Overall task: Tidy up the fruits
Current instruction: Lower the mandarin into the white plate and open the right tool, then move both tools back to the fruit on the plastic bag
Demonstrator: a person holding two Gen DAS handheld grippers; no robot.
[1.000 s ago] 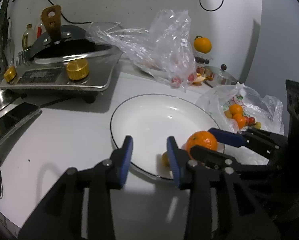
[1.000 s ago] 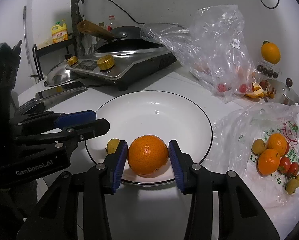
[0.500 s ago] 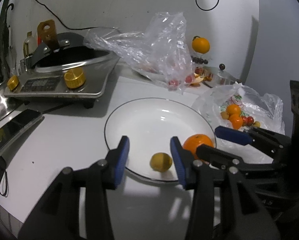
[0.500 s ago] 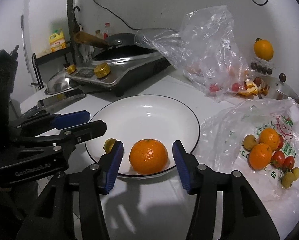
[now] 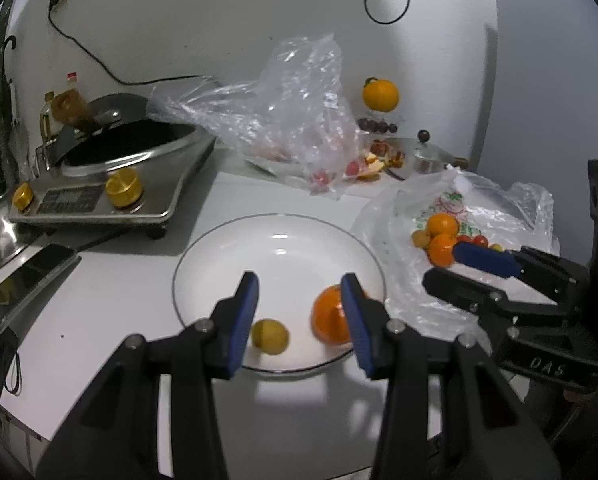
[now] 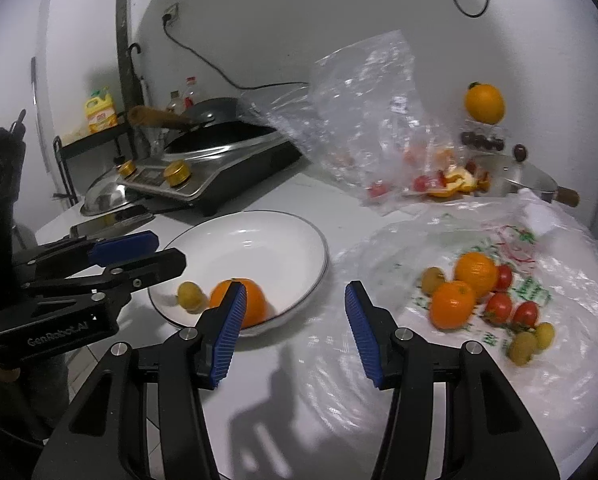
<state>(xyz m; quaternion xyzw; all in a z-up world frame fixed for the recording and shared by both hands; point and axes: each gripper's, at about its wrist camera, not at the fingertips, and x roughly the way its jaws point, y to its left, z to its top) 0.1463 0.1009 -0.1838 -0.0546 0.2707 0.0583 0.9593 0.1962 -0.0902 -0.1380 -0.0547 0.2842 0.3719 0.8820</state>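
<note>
Plate (image 5: pixel 203 258): white, dark-rimmed, on the white counter (image 5: pixel 111 280).
Mandarin (image 6: pixel 249 300): lies on the plate's near side, free of both grippers.
Small yellow fruit (image 5: pixel 270 336): on the plate beside the mandarin.
Left gripper (image 5: pixel 299 316): fingers apart, gripping nothing, over the plate's near rim.
Right gripper (image 6: pixel 295 330): fingers spread, empty, over the counter between plate and bag.
Printed plastic bag (image 6: pixel 571 344): lies flat, bearing two mandarins (image 6: pixel 475 274), cherry tomatoes (image 6: pixel 499 306) and small yellow-green fruits (image 6: pixel 523 346).

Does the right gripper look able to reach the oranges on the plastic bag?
Probably yes: the right gripper is open and empty, and the two oranges lie uncovered on the flattened white plastic bag, with nothing between.
</note>
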